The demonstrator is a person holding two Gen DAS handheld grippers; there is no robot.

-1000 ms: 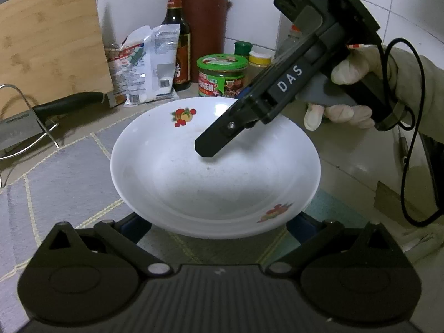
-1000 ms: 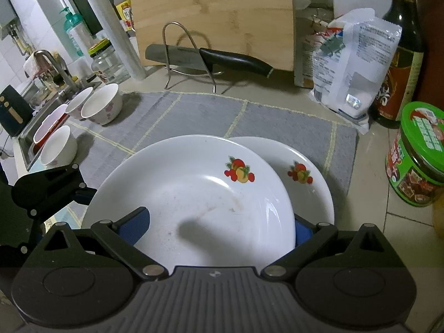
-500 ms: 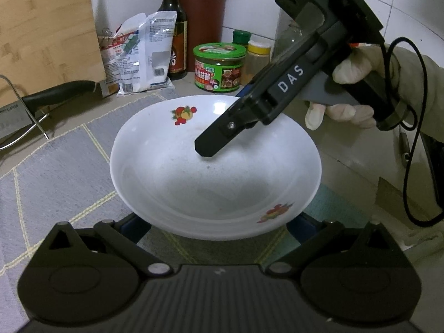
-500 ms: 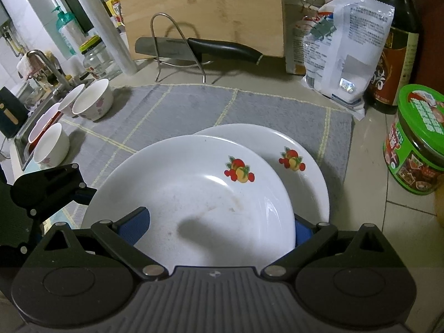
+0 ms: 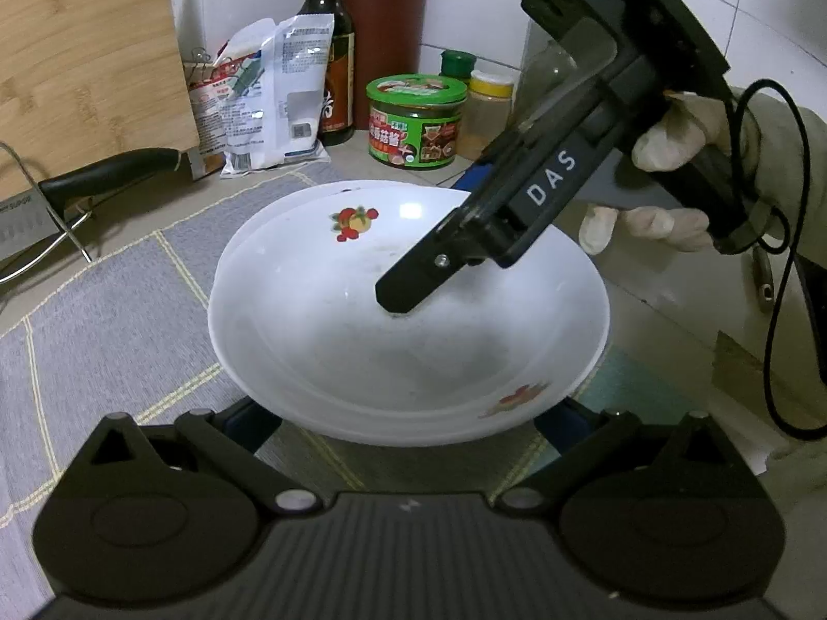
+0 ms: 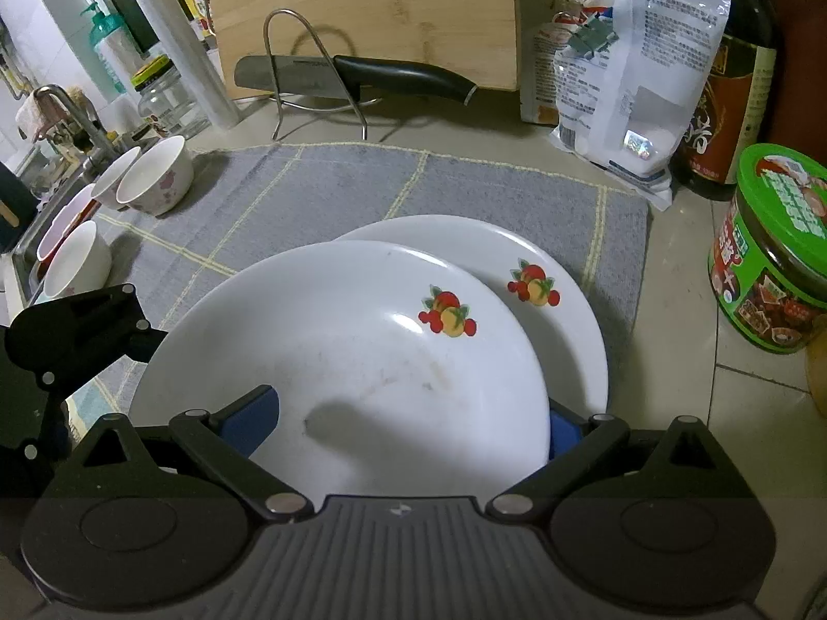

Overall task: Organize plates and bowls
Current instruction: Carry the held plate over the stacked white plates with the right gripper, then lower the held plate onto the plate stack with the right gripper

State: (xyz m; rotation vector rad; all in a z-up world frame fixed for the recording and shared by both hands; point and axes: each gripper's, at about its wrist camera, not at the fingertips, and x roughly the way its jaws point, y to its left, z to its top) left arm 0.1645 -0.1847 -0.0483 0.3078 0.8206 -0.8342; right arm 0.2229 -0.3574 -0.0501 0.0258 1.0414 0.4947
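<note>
**Upper plate held over a second plate on the grey mat**

In the right wrist view, a white plate (image 6: pixel 341 361) with a fruit print fills the lower centre of the frame, lying over a second plate (image 6: pixel 563 279) of the same pattern whose rim shows to the upper right. The lower plate rests on a grey mat (image 6: pixel 320 191) on the tabletop (image 6: pixel 672 268). The right gripper (image 6: pixel 408 413) pinches the near edge of the upper plate: one blue pad shows above the rim at lower left, the other sits behind the rim at lower right.

In the left wrist view, the same upper plate (image 5: pixel 362 341) sits at the centre of the frame, with the edge of the second plate (image 5: pixel 248 237) just visible beneath it on the left. The left gripper (image 5: pixel 408 421) is spread, its two blue fingers (image 5: pixel 253 426) standing wide apart below the plate's near rim. Whether they touch the plate cannot be told. The right gripper (image 5: pixel 408 284) reaches in from the upper right, held by a gloved hand (image 5: pixel 672 175).

At the left edge of the right wrist view stand several bowls (image 6: pixel 155 175). A knife (image 6: pixel 362 75) lies across a wire stand in front of a cutting board (image 6: pixel 362 10) at the top of the frame. A green-lidded jar (image 6: pixel 775 248) stands at the right edge.
</note>
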